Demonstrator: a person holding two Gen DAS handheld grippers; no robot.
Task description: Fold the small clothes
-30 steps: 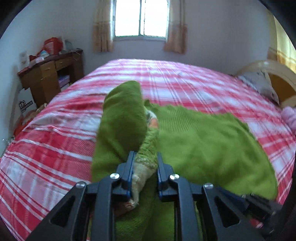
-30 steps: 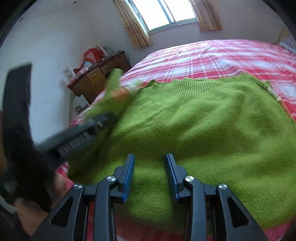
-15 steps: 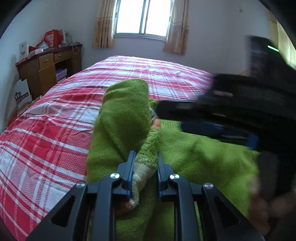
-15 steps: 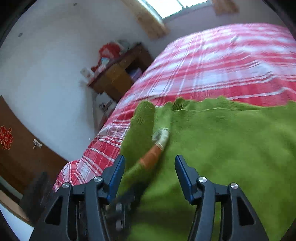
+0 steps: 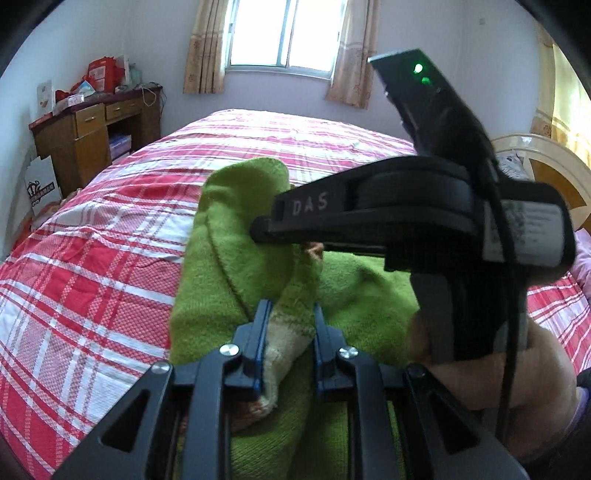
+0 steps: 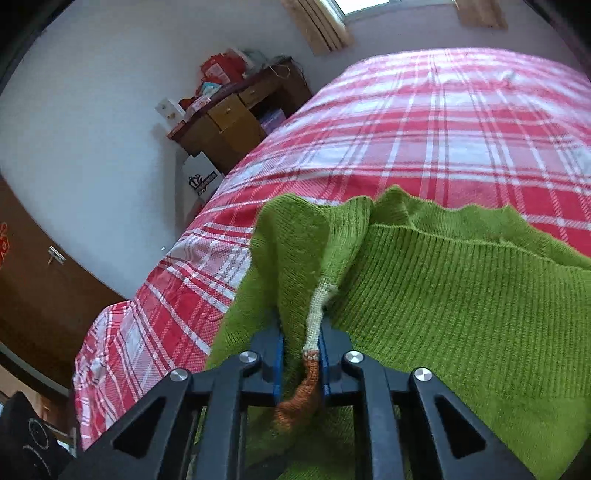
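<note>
A green knitted sweater lies on the red plaid bed. Its left sleeve is lifted and folded over the body, with a cream and orange striped cuff. My left gripper is shut on the sleeve near the cream cuff. My right gripper is shut on the same sleeve at the cuff. In the left wrist view the right gripper's black body reaches in from the right just beyond my left fingers, its tips hidden in the green sleeve.
A wooden desk with red bags stands at the bed's left, a white box below it. A window with curtains is behind the bed. A round headboard is at the right. A brown door is far left.
My right gripper moved left across the sweater to the raised sleeve and closed on its cuff. My left gripper kept its hold on the sleeve.
</note>
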